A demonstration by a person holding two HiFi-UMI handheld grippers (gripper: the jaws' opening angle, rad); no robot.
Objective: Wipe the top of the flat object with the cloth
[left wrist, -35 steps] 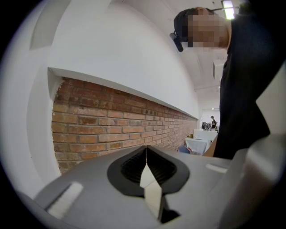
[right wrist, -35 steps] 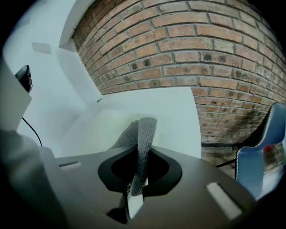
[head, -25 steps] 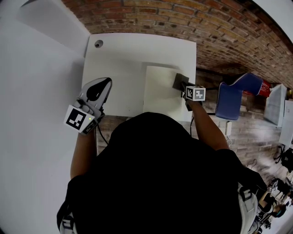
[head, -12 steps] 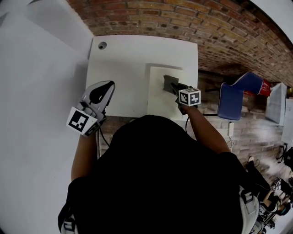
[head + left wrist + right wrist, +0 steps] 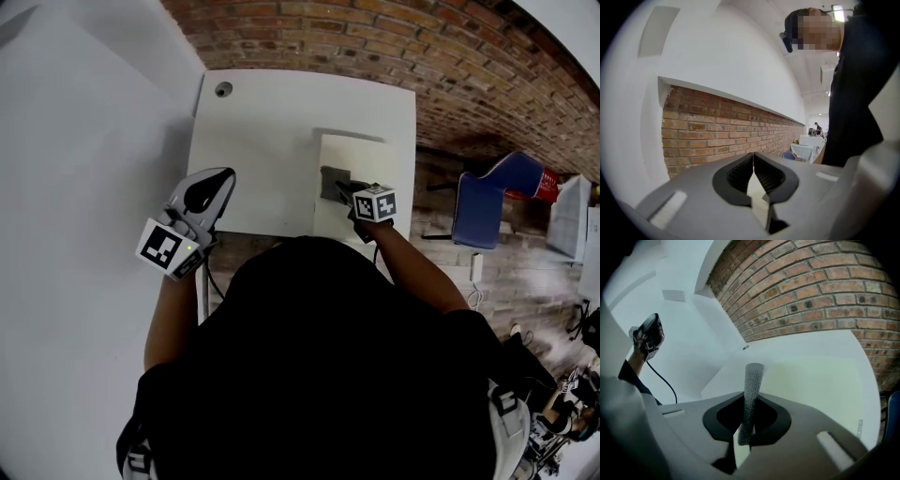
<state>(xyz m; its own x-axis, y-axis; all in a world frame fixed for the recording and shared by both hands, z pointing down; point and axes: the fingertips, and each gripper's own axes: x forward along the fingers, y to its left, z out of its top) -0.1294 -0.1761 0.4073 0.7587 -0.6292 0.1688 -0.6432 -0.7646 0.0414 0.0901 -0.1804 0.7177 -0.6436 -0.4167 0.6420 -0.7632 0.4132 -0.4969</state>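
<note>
Right gripper [image 5: 749, 417]: my jaws are clamped on the one grey mesh cloth [image 5: 753, 380]. In the right gripper view a narrow band of it runs out between them and stands forward over the flat object [image 5: 364, 155]. The head view alone shows the rest of the cloth, a dark patch lying on that pale board at its left edge.

Left gripper [image 5: 753, 161]: my jaws are together with nothing between them, as the left gripper view shows. That view faces a brick wall. The head view places this gripper at the table's [image 5: 262, 141] left edge, near the near-left corner. Whether it touches the table I cannot tell. The right gripper view shows it from the far side, with a black cable [image 5: 665, 380] hanging below it.

Count: two grippers, one cloth, one flat object, one white table. The flat object lies along the table's right edge and reaches the near edge.

Markings: each gripper carries a cube with black-and-white square markers. A round fitting [image 5: 223, 90] sits at the table's far-left corner. One blue chair [image 5: 487, 202] stands beyond the right edge.
</note>
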